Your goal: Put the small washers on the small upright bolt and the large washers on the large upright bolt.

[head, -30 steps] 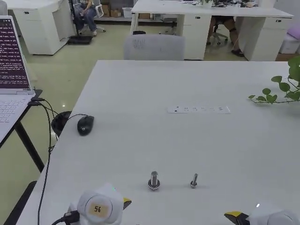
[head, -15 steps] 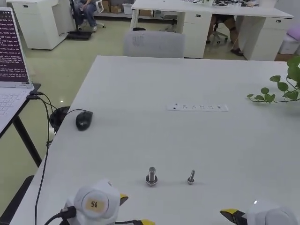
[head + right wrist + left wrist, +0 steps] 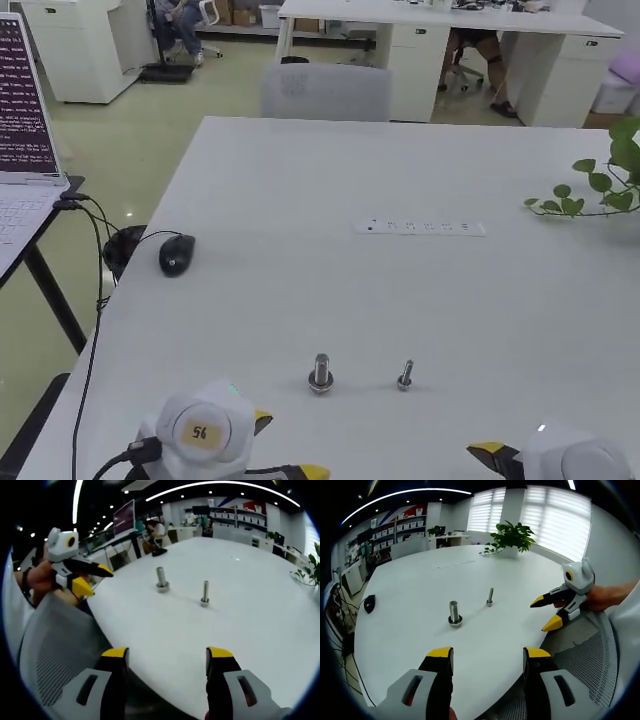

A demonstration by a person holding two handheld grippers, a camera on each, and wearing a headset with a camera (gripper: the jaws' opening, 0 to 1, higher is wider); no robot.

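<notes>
Head view: large bolt [image 3: 321, 373], small bolt [image 3: 405, 376] stand near desk's [image 3: 400, 170] front edge, ahead of your left hand-held gripper [image 3: 488, 653] and right hand-held gripper [image 3: 167, 653], both wide.

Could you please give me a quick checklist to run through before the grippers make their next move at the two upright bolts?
1. Large silver upright bolt standing on the white table: ok.
2. Small silver upright bolt standing, apart from the large one: ok.
3. Left gripper jaws open, nothing between them: ok.
4. Right gripper jaws open, nothing between them: ok.
5. Washers ready to pick up: cannot tell; a ring at the large bolt's foot is too small to identify.
6. Black computer mouse and white power strip lying well away from both bolts: ok.
</notes>
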